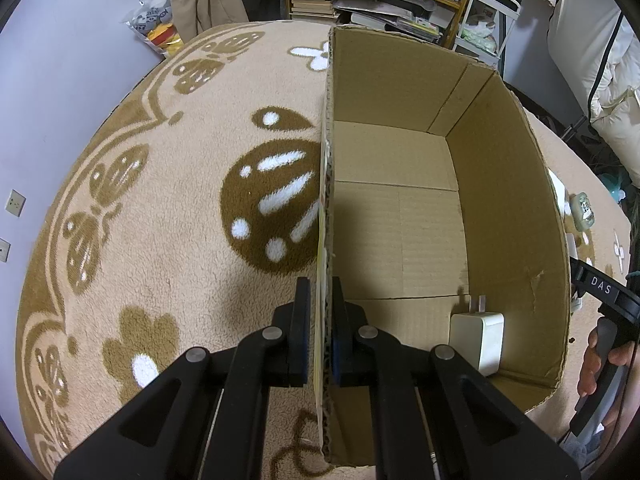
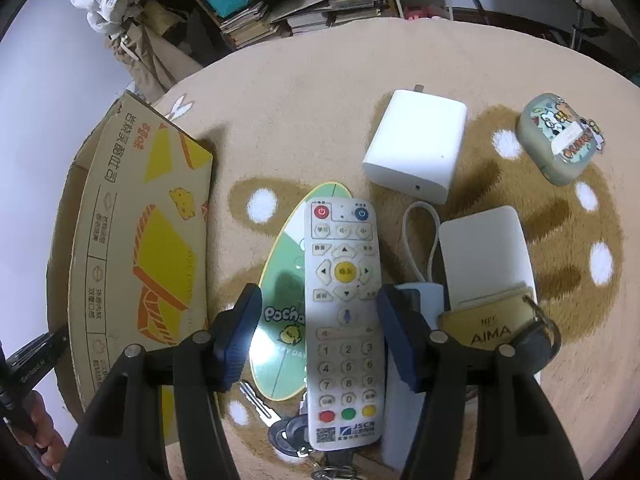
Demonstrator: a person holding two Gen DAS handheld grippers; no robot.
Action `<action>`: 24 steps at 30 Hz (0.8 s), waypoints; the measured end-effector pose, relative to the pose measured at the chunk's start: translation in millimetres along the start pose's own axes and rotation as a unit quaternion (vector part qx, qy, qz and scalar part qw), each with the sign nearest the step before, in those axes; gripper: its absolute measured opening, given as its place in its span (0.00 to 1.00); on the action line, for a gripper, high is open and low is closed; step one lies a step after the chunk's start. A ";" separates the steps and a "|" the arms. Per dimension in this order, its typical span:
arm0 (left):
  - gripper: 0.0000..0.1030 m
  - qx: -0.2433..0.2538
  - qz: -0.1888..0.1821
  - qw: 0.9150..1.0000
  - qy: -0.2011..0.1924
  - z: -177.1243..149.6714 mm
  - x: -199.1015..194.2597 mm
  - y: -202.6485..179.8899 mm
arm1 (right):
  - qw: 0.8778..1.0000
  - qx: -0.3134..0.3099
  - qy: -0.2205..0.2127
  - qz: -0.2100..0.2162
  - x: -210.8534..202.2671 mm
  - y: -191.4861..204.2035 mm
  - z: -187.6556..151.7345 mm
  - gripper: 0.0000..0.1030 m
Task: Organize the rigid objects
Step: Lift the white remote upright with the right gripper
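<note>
I have the white rectangular remote control (image 2: pixel 345 320) lying lengthwise between my right gripper (image 2: pixel 316 338), whose blue-padded fingers (image 2: pixel 394 336) stand spread on either side of it with a gap on both sides. It rests partly on a green oval card (image 2: pixel 280 300) reading "Pocha", and its lower end carries a QR code and a "JSCN" logo. Metal keys (image 2: pixel 288 432) lie under its lower end. Just beside it to the right sit a gold tag (image 2: pixel 486 330) marked "AIMA" and a white flat power bank (image 2: pixel 486 256) with a looped white cable (image 2: pixel 420 236). Further off are a white square charger (image 2: pixel 418 148) and a small grey case with cartoon stickers (image 2: pixel 560 140), all on the beige patterned plush cloth (image 2: pixel 300 100).

To the left stands the open cardboard box (image 2: pixel 132 248), printed with yellow cheese pictures and Chinese writing. My left gripper (image 1: pixel 320 328) is pinching that box's near wall (image 1: pixel 326 200), one finger inside, one outside. Inside, in the near right corner, lies a second white plug charger (image 1: pixel 478 340)
</note>
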State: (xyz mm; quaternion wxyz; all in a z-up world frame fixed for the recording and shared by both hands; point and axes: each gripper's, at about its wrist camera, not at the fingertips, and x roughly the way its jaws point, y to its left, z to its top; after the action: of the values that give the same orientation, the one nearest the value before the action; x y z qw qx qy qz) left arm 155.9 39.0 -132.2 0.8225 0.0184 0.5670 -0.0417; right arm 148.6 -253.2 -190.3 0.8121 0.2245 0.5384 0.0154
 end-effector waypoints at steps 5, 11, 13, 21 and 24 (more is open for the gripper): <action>0.08 0.000 0.000 1.000 0.000 0.2 0.1 0.1 | 1.000 -0.008 0.012 -0.012 4.0 2.2 1.5 0.62; 0.08 -0.001 0.000 1.000 0.000 0.1 0.1 0.1 | 0.997 -0.043 0.020 -0.061 13.0 15.5 1.3 0.62; 0.08 0.000 0.000 1.000 0.000 0.2 0.0 0.2 | 0.995 -0.058 0.024 -0.072 16.2 19.0 3.5 0.62; 0.08 -0.001 0.000 1.000 0.002 -0.3 1.4 0.5 | 0.991 -0.077 0.050 -0.098 23.9 27.7 4.5 0.43; 0.08 0.001 0.002 1.000 0.003 -1.2 1.9 -0.2 | 0.993 -0.066 0.044 -0.086 18.6 22.0 0.1 0.43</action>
State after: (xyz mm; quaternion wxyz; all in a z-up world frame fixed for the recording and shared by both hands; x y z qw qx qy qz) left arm 155.5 38.8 -134.4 0.8209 0.0205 0.5693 -0.0410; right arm 161.2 -228.5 -198.0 0.7989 0.1226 0.5887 -0.0093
